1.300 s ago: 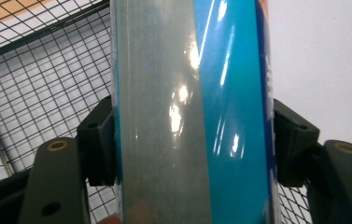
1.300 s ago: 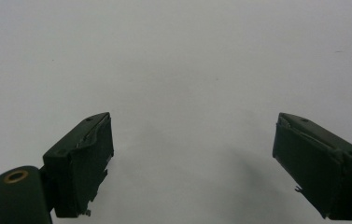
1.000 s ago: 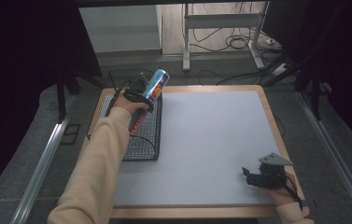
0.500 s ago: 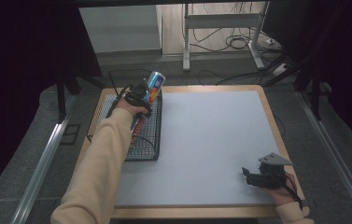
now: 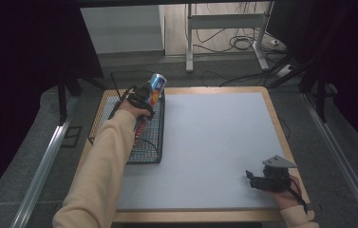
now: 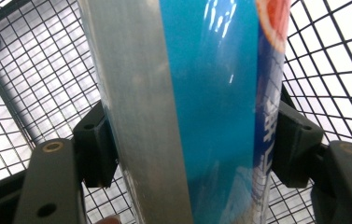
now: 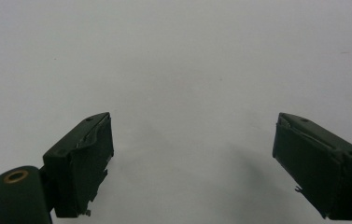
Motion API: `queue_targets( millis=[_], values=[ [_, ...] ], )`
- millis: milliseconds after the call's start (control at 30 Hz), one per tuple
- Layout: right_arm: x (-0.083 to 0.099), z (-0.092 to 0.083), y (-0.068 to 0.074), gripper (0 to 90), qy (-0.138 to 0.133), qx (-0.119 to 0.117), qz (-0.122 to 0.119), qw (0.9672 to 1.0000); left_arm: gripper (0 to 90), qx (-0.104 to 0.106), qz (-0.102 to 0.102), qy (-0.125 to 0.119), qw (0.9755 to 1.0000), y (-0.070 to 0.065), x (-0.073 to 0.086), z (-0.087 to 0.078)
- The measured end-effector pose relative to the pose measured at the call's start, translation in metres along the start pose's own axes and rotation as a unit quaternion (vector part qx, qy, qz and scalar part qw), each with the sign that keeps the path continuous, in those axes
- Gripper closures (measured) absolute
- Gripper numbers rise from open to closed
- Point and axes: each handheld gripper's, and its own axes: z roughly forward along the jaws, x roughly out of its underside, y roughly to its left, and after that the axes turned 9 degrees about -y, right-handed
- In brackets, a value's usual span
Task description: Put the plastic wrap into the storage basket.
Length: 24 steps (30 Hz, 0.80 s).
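Where the left gripper (image 6: 183, 154) closes, a drink can (image 6: 187, 107) sits squeezed between its two black jaws, each pad pressed flat against the can's curved side. Up close in the left gripper view the can is a smooth cylinder of glossy metal: a broad band of bare brushed silver on one side, a bright blue printed field in the middle that catches streaks of light, and at the far edge a patch of orange-red and white with some white lettering too cropped to read. From the high view the can (image 5: 155, 87) tilts up and away from the left gripper (image 5: 144, 96), its silvery top rim pointing toward the far side of the table.

Directly beneath and behind the can lies a black wire basket (image 6: 33, 88), a grid of thin crossing rods forming small squares; in the high view the basket (image 5: 149, 145) is rectangular and stands on the table's left part, under the held can.

Off toward the near right corner, well apart from the can, the right gripper (image 5: 255, 179) rests low over the tabletop with its jaws spread wide and nothing between them. Its matte black pads (image 7: 82, 158) show blocky shapes above the pale grey table surface (image 7: 178, 60), which looks flat, dull and evenly smooth, framed by a light wooden border (image 5: 275, 118).
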Motion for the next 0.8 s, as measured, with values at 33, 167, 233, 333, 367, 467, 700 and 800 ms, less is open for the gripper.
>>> queue_targets(
  millis=[33, 167, 233, 333, 367, 467, 700, 800],
  values=[
    [0.0, 0.0, 0.0, 12.5, 0.0, 0.0, 0.0, 1.0, 29.3, -0.001, -0.001, -0.001, 1.0, 0.0, 0.0, 0.0],
    [0.0, 0.0, 0.0, 12.5, 0.001, -0.001, 0.0, 1.0, 25.0, -0.002, -0.015, -0.035, 0.9993, 0.003, -0.002, -0.008],
    [0.0, 0.0, 0.0, 12.5, 0.002, -0.002, 0.0, 1.0, 25.2, 0.001, -0.013, -0.035, 0.9993, 0.004, -0.001, -0.008],
    [0.001, 0.0, 0.0, 12.5, 0.001, -0.001, 0.0, 1.0, 28.5, 0.0, -0.009, -0.038, 0.9992, 0.004, 0.001, -0.007],
    [0.001, 0.0, 0.0, 12.5, 0.001, -0.002, 0.0, 1.0, 28.5, 0.0, -0.009, -0.039, 0.9992, 0.004, 0.001, -0.007],
    [0.001, 0.0, 0.0, 12.5, 0.001, 0.0, -0.001, 1.0, 23.9, 0.008, -0.012, -0.039, 0.9992, 0.004, 0.0, -0.007],
    [0.001, 0.0, 0.0, 12.5, 0.002, -0.002, 0.0, 1.0, 14.0, 0.016, -0.019, -0.057, 0.9981, 0.002, -0.001, -0.012],
    [0.001, 0.0, 0.0, 12.5, 0.001, -0.002, 0.001, 1.0, 12.3, 0.019, -0.015, -0.067, 0.9974, 0.001, 0.0, -0.018]
  ],
)
